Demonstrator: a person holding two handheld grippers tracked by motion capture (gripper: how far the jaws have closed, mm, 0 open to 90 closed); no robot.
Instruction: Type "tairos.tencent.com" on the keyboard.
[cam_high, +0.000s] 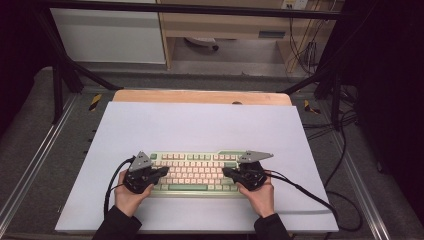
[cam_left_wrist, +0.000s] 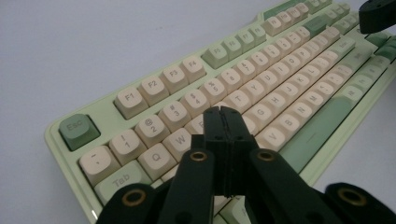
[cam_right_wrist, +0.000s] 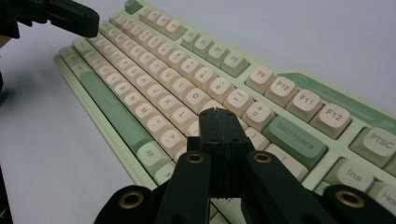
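A pale green keyboard (cam_high: 197, 174) with cream keys lies on the white mat near the front edge. My left gripper (cam_high: 164, 171) hovers over its left end, jaws pressed together with nothing between them; in the left gripper view the shut tips (cam_left_wrist: 221, 113) sit above the keyboard (cam_left_wrist: 261, 79) near the W and E keys. My right gripper (cam_high: 226, 172) is over the right end, also shut and empty; its tips (cam_right_wrist: 218, 114) hang above the keyboard (cam_right_wrist: 154, 79) near the bracket keys, left of Backspace. Each gripper points inward toward the other.
The white mat (cam_high: 200, 130) covers a wooden table (cam_high: 200, 96) inside a black frame. Black cables (cam_high: 310, 192) trail from both grippers across the mat. Grey padded floor lies on either side. Cabinets and loose wires stand at the back.
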